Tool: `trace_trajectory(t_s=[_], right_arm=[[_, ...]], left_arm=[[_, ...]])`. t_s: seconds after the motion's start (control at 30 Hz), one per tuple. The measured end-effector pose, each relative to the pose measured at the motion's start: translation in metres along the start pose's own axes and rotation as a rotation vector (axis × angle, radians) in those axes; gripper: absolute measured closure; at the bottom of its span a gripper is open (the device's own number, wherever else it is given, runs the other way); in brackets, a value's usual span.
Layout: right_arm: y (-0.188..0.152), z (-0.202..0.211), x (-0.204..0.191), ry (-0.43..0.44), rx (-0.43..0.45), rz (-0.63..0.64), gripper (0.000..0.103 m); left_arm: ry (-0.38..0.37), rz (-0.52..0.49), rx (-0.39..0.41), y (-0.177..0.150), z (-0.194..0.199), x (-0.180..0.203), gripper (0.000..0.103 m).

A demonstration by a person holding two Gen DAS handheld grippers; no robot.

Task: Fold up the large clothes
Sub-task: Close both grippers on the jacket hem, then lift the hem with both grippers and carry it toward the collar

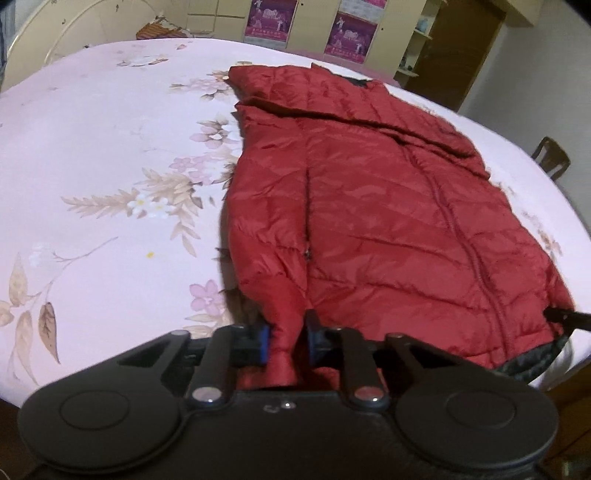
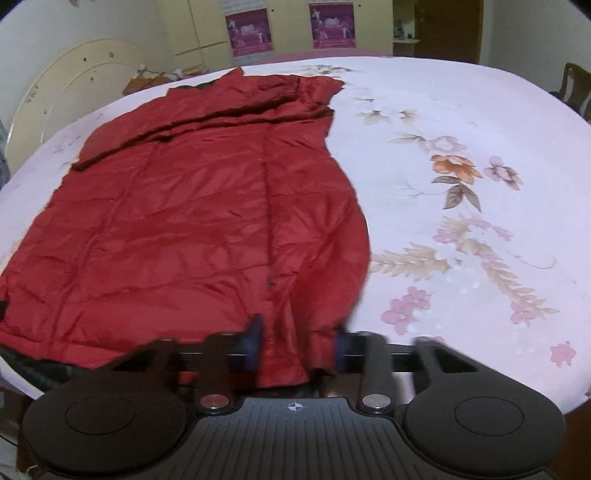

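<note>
A red quilted jacket [image 1: 388, 206] lies flat on the pink floral bedsheet [image 1: 103, 155], its collar at the far end and a sleeve folded across the chest. A little dark lining shows at the near hem. In the left wrist view my left gripper [image 1: 288, 336] is shut on a bunched left corner of that hem, the red cloth pinched between the blue pads. In the right wrist view the jacket [image 2: 192, 221] fills the left half, and my right gripper [image 2: 297, 343] is shut on the right corner of the hem. This view is blurred around the fingers.
The bedsheet [image 2: 461, 206] spreads wide to the outer side of each gripper. A cream headboard [image 2: 74, 77] stands at the bed's side. Behind the bed are wardrobe doors with two purple posters [image 1: 271, 18], a brown door [image 1: 469, 51] and a wooden chair [image 1: 552, 157].
</note>
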State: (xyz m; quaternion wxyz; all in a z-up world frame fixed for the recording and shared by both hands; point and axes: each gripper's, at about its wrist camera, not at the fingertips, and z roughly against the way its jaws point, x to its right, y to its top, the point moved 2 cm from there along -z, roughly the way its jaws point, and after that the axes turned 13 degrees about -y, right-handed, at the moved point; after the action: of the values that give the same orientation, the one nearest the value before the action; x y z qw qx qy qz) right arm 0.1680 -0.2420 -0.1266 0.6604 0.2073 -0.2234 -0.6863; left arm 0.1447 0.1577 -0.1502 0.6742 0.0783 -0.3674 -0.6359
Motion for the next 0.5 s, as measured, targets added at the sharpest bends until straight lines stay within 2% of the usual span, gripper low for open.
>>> trace_trajectory(t_s=[0.07,0.23,0.5], right_arm=[[0.003,0.002,-0.002,-0.005,0.014,0.008,0.092],[0.020,0.021,-0.002,0.015,0.081,-0.037,0.094],[0.080,0.046,-0.004,0.024,0.242,-0.089,0.094]], left_arm=[[-0.026,0.029,0.026,0.004,0.005,-0.001,0.092],[-0.073,0.036,0.111,0.023,0.024,0.007,0.093],[-0.125,-0.021,0.273,0.087,0.042,0.029,0.093]])
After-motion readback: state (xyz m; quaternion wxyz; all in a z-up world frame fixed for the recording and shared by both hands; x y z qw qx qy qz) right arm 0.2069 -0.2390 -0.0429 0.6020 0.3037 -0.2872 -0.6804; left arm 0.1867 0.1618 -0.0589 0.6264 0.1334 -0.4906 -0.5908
